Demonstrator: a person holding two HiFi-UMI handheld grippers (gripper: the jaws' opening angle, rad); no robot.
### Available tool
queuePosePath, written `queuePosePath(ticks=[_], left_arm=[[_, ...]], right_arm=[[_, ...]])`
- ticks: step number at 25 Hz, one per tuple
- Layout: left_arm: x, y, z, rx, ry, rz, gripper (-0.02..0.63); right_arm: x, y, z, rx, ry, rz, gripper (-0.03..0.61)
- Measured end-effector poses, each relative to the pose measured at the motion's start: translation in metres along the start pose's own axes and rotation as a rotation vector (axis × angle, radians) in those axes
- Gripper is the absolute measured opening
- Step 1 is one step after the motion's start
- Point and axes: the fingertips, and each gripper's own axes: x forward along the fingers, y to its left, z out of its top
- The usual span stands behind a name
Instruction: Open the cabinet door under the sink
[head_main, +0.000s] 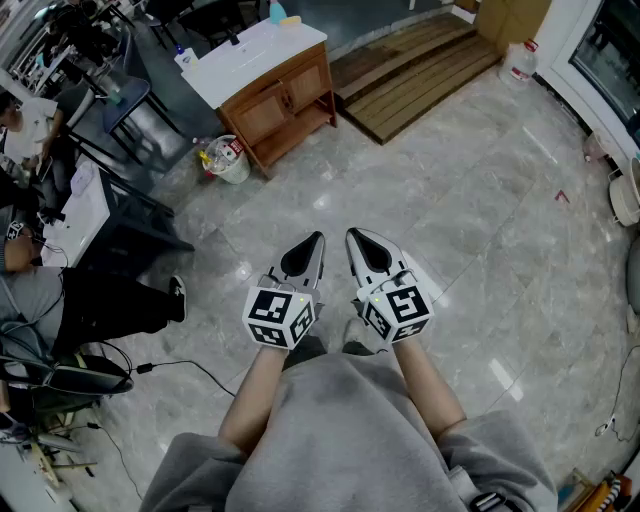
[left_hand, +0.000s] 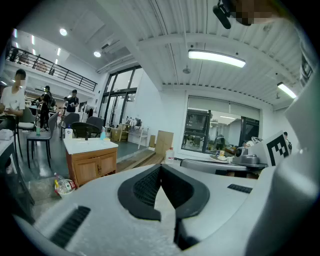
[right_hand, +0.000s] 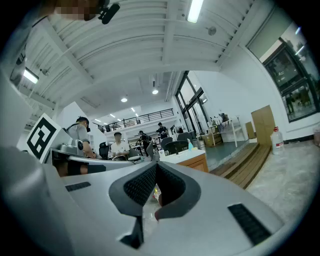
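Note:
The wooden sink cabinet (head_main: 283, 100) with a white top stands far ahead at the upper left of the head view, both its doors closed. It also shows small in the left gripper view as the cabinet (left_hand: 92, 167), and partly behind the jaws in the right gripper view as the cabinet (right_hand: 192, 160). My left gripper (head_main: 314, 240) and right gripper (head_main: 355, 236) are held side by side close to my body, over the marble floor and well short of the cabinet. Both are shut with nothing between the jaws, as the left gripper (left_hand: 160, 166) and right gripper (right_hand: 155, 165) views show.
A white bin (head_main: 229, 160) full of rubbish stands left of the cabinet. A wooden platform (head_main: 420, 60) and a water jug (head_main: 520, 62) lie to its right. Black tables and chairs (head_main: 125, 210) with seated people line the left; a cable (head_main: 185, 368) runs across the floor.

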Motion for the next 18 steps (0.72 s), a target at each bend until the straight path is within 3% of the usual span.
queuePosePath(ticks=[8,18], left_arm=[[0.011,0.017,-0.005,-0.022,0.005,0.003,0.008],[0.026,0.092,-0.005,-0.050,0.004,0.010,0.008]], right_arm=[[0.020,-0.006,-0.009,0.011,0.016,-0.003,0.009],[0.089,0.002,-0.025,0.021,0.043,0.001,0.009]])
